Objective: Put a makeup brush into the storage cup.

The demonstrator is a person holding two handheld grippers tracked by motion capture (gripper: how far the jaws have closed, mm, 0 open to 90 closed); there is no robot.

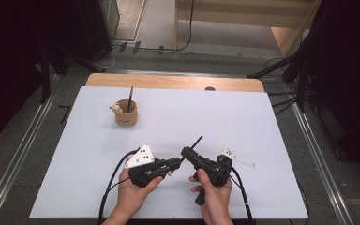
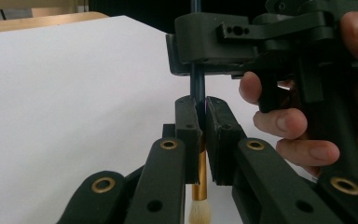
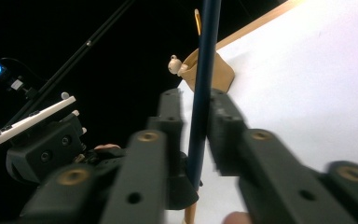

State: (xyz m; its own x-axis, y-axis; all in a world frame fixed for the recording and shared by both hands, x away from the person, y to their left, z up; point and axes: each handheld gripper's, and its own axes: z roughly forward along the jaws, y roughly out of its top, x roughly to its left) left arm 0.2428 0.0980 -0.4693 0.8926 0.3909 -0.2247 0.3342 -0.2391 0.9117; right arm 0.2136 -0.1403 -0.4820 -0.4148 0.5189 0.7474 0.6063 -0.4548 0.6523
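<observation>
A paintbrush [image 1: 194, 143] with a dark handle, gold ferrule [image 2: 199, 186] and pale bristles is held above the white table near the front centre. My left gripper [image 1: 172, 164] is shut on it just above the ferrule, as the left gripper view [image 2: 203, 105] shows. My right gripper [image 1: 186, 151] sits around the dark handle [image 3: 205, 70] higher up. In the right gripper view [image 3: 196, 100] its jaws stand narrowly open, with a thin gap beside the handle. The two gripper tips are almost touching.
A tan cup [image 1: 125, 114] with a small white figure [image 1: 116, 108] on its rim stands at the back left and holds another brush [image 1: 131, 96]. The white sheet [image 1: 243, 117] covers the table. A wooden edge [image 1: 168, 82] runs along the far side.
</observation>
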